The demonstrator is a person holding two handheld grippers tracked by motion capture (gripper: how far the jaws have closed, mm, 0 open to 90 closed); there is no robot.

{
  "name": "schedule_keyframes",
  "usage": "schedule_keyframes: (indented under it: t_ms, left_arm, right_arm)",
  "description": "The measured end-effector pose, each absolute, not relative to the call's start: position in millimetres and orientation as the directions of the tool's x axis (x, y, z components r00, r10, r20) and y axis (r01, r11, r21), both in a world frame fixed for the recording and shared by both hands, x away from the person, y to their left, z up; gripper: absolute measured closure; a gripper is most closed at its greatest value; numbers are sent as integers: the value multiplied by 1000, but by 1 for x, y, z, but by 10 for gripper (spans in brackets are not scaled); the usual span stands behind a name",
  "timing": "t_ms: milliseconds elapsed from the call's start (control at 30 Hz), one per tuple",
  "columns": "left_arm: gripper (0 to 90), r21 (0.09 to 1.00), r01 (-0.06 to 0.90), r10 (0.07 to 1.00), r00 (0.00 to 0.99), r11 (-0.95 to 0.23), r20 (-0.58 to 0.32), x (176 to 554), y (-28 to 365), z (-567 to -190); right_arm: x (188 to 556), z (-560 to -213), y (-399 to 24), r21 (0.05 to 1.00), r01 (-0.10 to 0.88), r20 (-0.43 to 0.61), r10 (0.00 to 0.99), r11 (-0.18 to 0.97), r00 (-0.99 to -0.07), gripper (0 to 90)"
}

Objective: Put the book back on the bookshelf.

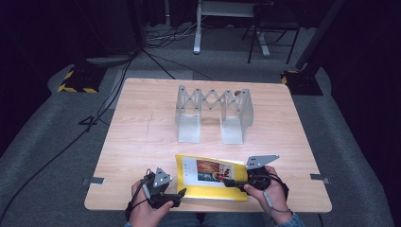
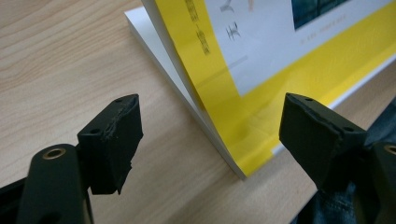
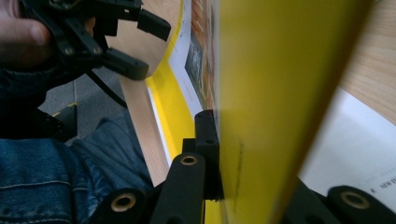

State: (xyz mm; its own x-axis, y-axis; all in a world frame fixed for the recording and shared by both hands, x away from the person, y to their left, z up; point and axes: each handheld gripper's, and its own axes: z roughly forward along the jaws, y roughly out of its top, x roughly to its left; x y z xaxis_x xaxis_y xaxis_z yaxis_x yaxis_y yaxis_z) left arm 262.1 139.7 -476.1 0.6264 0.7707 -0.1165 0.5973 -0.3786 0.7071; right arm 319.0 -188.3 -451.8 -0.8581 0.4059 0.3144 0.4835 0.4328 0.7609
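A yellow-covered book [image 1: 208,177] lies near the table's front edge. My right gripper [image 1: 230,182] is at the book's right side, shut on its front cover. In the right gripper view the gripper [image 3: 220,140] pinches the yellow cover [image 3: 275,84], which is raised off the white pages [image 3: 355,140]; one jaw is hidden behind the cover. My left gripper [image 1: 178,197] is open at the book's front left corner. In the left gripper view the gripper [image 2: 212,107] has its jaws wide apart on either side of that corner of the book [image 2: 261,93], touching nothing.
A folding metal rack [image 1: 213,111] stands at the middle back of the wooden table [image 1: 142,142]. The person's jeans [image 3: 56,172] show just below the table's front edge. Cables run over the grey floor [image 1: 56,156] on the left.
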Motion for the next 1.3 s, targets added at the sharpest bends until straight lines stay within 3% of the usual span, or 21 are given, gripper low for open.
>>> schedule_keyframes:
  t_ms: [300,633,900,1100,1300]
  left_arm:
    - [204,673,543,737,676,-502,6,255,125,-485]
    - [155,714,458,691,721,-529,50,266,111,-487]
    - [159,762,403,669,741,-507,53,271,115,-480]
    - [164,748,390,660,746,-537,85,275,112,-476]
    - [438,753,377,664,741,-539,105,275,115,-471]
  right_arm:
    - [316,-437,-186,780,475,326,384,407,-864,874]
    - [317,-434,-191,789,507,398,339,348,-852,875]
    - [320,-428,-196,794,526,443,302,306,-844,876]
    - [323,-433,-199,787,553,484,282,274,-829,874]
    - [327,-437,-207,783,570,500,294,248,-815,872]
